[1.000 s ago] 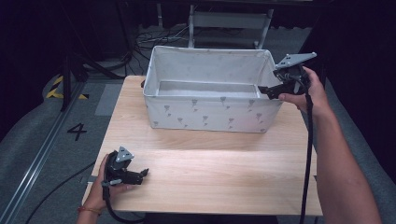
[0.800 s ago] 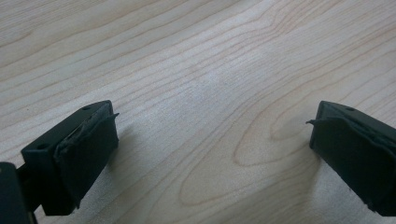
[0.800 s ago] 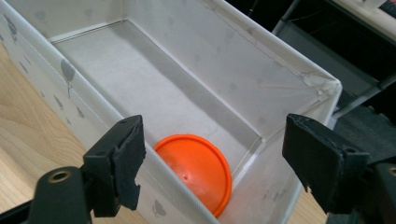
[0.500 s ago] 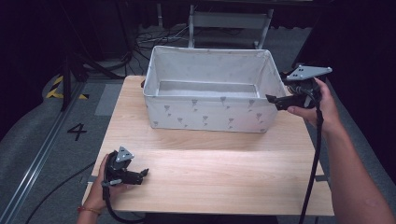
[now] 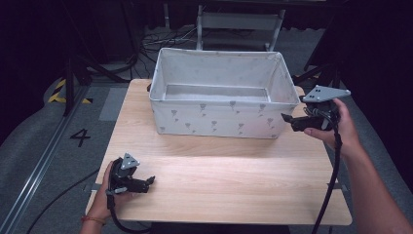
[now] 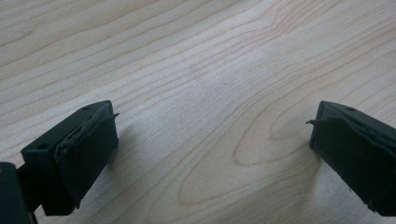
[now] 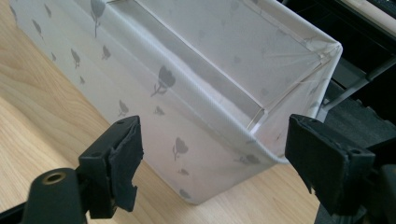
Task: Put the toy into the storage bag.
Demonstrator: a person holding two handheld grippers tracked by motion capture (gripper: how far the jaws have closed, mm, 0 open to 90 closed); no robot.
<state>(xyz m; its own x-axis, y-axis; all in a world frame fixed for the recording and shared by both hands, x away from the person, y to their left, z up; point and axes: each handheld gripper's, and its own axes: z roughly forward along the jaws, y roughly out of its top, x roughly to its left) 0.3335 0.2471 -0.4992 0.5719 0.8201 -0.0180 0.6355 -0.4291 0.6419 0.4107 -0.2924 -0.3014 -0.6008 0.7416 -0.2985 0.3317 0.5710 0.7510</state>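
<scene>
- One left gripper (image 5: pixel 146 182) — at the near-left part of the table (image 5: pixel 234 195), low over bare wood; jaws spread wide apart in the left gripper view, nothing between them.
- One right gripper (image 5: pixel 291 122) — at mid depth by the table's right edge, held in the right hand (image 5: pixel 338 130) just off the box's near-right corner; jaws spread, holding nothing, with that corner framed between them in the right gripper view.
- One fabric storage box (image 5: pixel 224 114) — white with a small grey tulip print, open-topped, standing upright on the far half of the table; appears empty.
- Handling, judged: light; walls thin and soft, likely to buckle or fold if squeezed mid-panel; the seamed rim looks stiffer. Not fragile, not slippery.
- Hold, judged: pinch the top rim at or beside a corner — one jaw inside, one outside; a grip at each end would keep it from sagging.
</scene>
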